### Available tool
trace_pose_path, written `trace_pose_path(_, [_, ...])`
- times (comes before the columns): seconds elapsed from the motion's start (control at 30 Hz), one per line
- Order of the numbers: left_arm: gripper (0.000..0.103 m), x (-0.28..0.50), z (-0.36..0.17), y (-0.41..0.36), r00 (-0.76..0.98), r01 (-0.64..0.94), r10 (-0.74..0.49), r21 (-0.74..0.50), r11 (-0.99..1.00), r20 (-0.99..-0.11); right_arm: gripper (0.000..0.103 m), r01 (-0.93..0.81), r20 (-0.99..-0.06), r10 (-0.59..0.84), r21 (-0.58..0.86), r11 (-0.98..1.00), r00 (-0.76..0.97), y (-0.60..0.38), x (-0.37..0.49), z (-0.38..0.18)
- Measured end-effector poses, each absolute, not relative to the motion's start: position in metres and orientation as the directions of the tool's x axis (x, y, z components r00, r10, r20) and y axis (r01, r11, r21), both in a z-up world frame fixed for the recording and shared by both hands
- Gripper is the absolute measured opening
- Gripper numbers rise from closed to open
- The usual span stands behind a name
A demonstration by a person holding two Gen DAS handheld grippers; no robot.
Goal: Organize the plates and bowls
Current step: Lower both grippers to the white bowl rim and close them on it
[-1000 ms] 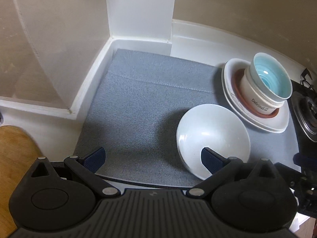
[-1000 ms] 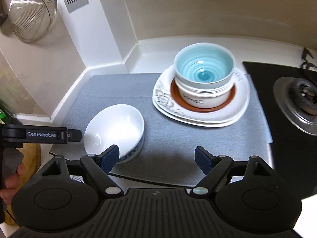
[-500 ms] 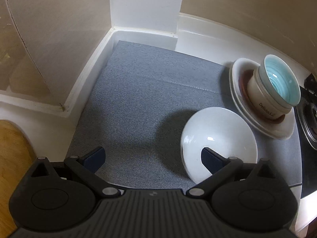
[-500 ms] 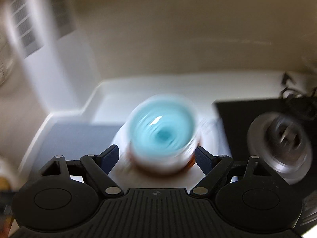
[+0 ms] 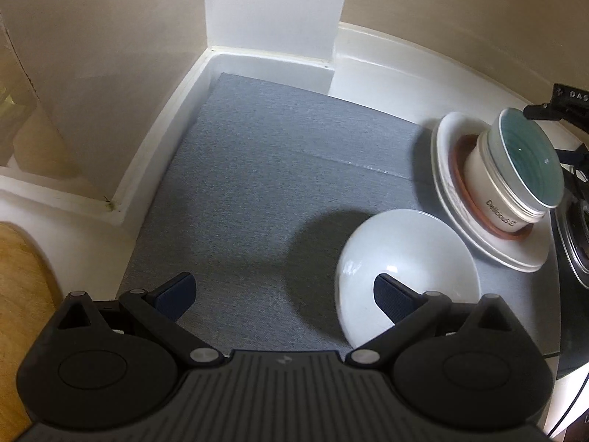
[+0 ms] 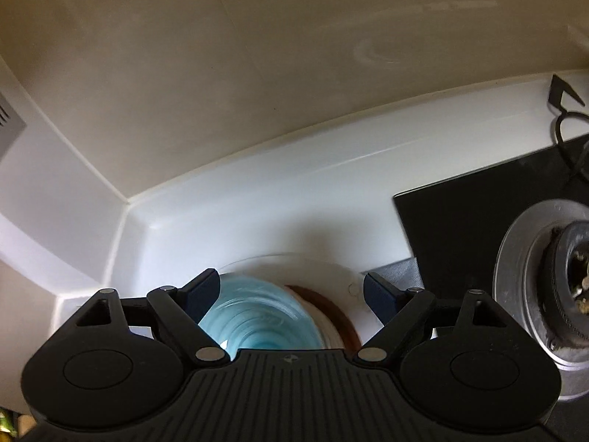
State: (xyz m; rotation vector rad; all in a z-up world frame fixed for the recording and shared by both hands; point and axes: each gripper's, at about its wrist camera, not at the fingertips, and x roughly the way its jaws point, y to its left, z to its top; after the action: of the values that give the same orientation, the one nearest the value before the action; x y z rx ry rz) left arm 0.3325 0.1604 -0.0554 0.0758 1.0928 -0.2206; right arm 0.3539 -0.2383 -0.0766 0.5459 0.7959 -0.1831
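Observation:
A plain white bowl (image 5: 405,254) sits on the grey mat (image 5: 276,169). My left gripper (image 5: 283,291) hangs open just above it, the right fingertip (image 5: 386,291) over the bowl's inside and the left one over bare mat. Right of it stands a stack: a white plate (image 5: 452,191), a brown saucer (image 5: 475,202) and a cream bowl with a blue inside (image 5: 530,162). My right gripper (image 6: 292,291) is open over that stack. The blue bowl (image 6: 257,324) lies low between its fingers, close to the left one, untouched. The plate's rim (image 6: 294,260) shows beyond.
White walls close the corner behind the mat. A black hob (image 6: 460,228) with a metal burner (image 6: 552,294) lies right of the stack. A wooden board (image 5: 18,294) is at the left edge. The right tool's black frame (image 5: 548,108) reaches over the blue bowl.
My right gripper has swung right and forward, from a view of both bowls to right above the stack. The white bowl has left its view. The left gripper has hardly moved.

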Motion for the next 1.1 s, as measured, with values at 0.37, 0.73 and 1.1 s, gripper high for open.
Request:
trace_pose_path(0.37, [0.103,0.335,-0.057,0.159,0.435,0.215,-0.137,-0.044,0.976,-0.890,0.089,0.358,-0.719,0.044,0.397,0.845,0.693,-0.243,0.371,-0.082])
trace_pose_path(0.73, [0.103,0.341,-0.061,0.153,0.429,0.227,-0.131,-0.033,0.973,-0.894,0.088,0.107,-0.674,0.227,0.415,0.904,0.703,-0.187,0.282,-0.056])
trace_pose_path(1.1, [0.103,0.346,-0.076,0.134,0.402,0.319,-0.119,0.017,0.947,-0.908,0.090,0.024,-0.770,0.266,0.342,0.939,0.580,-0.097,0.250,-0.101])
